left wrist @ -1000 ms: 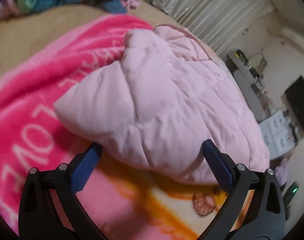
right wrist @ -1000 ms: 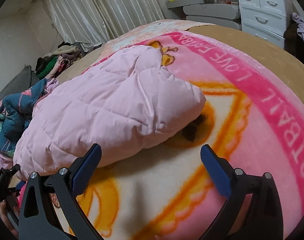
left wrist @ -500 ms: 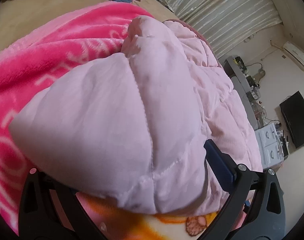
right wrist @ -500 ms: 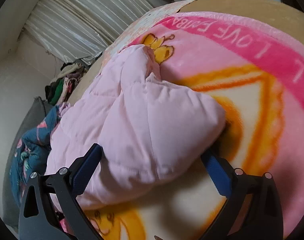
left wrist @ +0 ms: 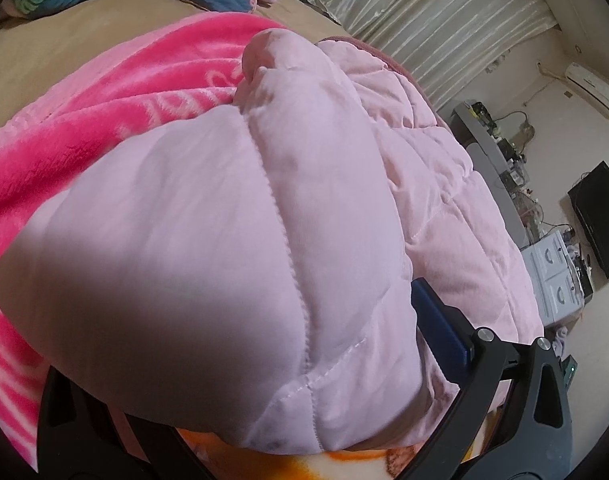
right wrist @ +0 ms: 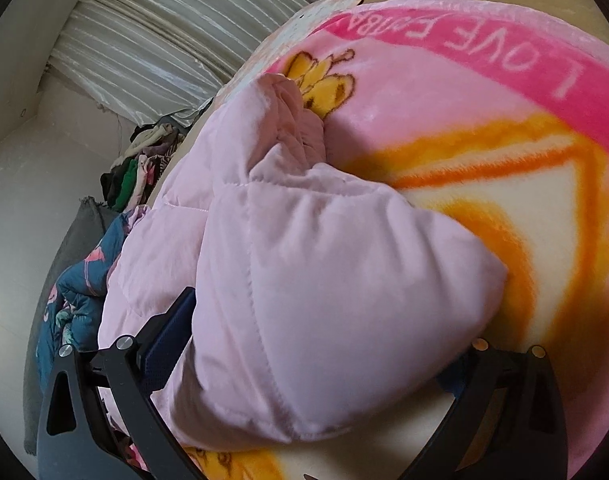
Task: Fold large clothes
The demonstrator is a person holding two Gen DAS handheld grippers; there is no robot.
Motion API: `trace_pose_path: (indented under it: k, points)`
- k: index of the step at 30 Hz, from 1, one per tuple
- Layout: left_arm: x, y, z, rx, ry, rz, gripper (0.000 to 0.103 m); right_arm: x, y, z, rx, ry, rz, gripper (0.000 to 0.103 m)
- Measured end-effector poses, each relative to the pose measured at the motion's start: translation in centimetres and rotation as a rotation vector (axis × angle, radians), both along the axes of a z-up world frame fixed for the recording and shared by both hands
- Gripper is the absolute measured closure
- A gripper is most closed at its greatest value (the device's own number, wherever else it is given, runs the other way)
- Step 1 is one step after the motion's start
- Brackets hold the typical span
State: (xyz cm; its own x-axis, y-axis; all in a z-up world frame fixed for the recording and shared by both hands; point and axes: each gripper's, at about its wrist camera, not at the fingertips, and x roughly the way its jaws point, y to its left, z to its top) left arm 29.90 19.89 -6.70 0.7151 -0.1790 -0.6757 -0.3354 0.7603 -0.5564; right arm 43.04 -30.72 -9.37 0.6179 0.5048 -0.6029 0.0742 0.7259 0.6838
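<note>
Curtains [left wrist: 424, 12] hang beyond our bed's pink blanket [right wrist: 484, 128]. On it the coat [left wrist: 232, 248] lies bunched, one puffy end between each wide claw's fingers: left claw [left wrist: 240, 364], right claw [right wrist: 324, 344]. Neither grips yet; most folding remains, we judge.

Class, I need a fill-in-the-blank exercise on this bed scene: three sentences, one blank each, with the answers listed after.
1. The quilted jacket on the blanket is pale ____.
2. Both hand-held grippers, left and right, have their fingers spread ____ around a corner of the jacket.
3. The white letters on the blanket's dark pink border spell ____.

Answers: pink; open; LOVE
</note>
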Motion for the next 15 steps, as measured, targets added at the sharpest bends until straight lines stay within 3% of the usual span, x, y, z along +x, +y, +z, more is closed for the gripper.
trace_pose_path:
  k: [9, 15]
  points:
    - [0.87, 0.15, -0.1, 0.006, -0.004, -0.012, 0.008, 1.17, 0.51, -0.22, -0.03, -0.046, 0.044, 0.005]
    - [0.82, 0.08, -0.2, 0.018, -0.025, -0.03, 0.008, 0.84, 0.57, 0.35, -0.013, -0.087, 0.096, 0.028]
